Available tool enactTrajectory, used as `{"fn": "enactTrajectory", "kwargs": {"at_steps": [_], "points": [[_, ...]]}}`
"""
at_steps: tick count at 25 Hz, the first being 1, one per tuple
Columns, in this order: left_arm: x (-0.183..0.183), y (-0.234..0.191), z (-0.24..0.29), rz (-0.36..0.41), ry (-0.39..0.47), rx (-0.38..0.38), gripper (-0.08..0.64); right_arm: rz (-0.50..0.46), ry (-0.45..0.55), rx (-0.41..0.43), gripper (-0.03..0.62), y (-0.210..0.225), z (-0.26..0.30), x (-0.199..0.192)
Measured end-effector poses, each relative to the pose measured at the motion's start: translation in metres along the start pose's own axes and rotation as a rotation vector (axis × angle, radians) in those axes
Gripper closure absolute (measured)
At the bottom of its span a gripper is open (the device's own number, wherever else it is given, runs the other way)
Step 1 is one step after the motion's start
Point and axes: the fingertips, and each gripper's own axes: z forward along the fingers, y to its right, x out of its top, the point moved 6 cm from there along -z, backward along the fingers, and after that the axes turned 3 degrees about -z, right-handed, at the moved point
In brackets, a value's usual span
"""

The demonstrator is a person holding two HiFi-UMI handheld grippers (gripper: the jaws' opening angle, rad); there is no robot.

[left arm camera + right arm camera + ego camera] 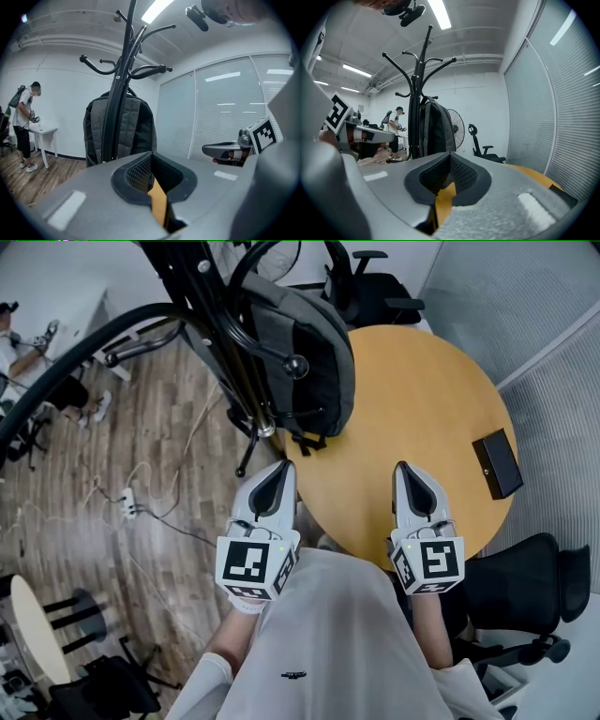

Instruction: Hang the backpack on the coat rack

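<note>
A grey and black backpack hangs upright on the black coat rack at the left edge of the round wooden table. My left gripper hovers near my body at the table's edge, shut and empty, well short of the pack. My right gripper is over the table beside it, also shut with nothing in it. The left gripper view shows the backpack behind the rack's pole, beyond the shut left gripper. In the right gripper view the backpack hangs on the rack, ahead of the right gripper.
A small black box lies on the table's right side. Black office chairs stand at the lower right and behind the table. A power strip and cables lie on the wooden floor. A person stands by a far desk.
</note>
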Motion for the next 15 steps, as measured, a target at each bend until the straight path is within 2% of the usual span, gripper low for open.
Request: {"fn": "enactTrajectory", "kwargs": {"at_steps": [15], "points": [[0.0004, 0.0019, 0.0001, -0.001, 0.006, 0.008, 0.541, 0.012, -0.018, 0.023, 0.591, -0.0018, 0.0004, -0.0054]]}}
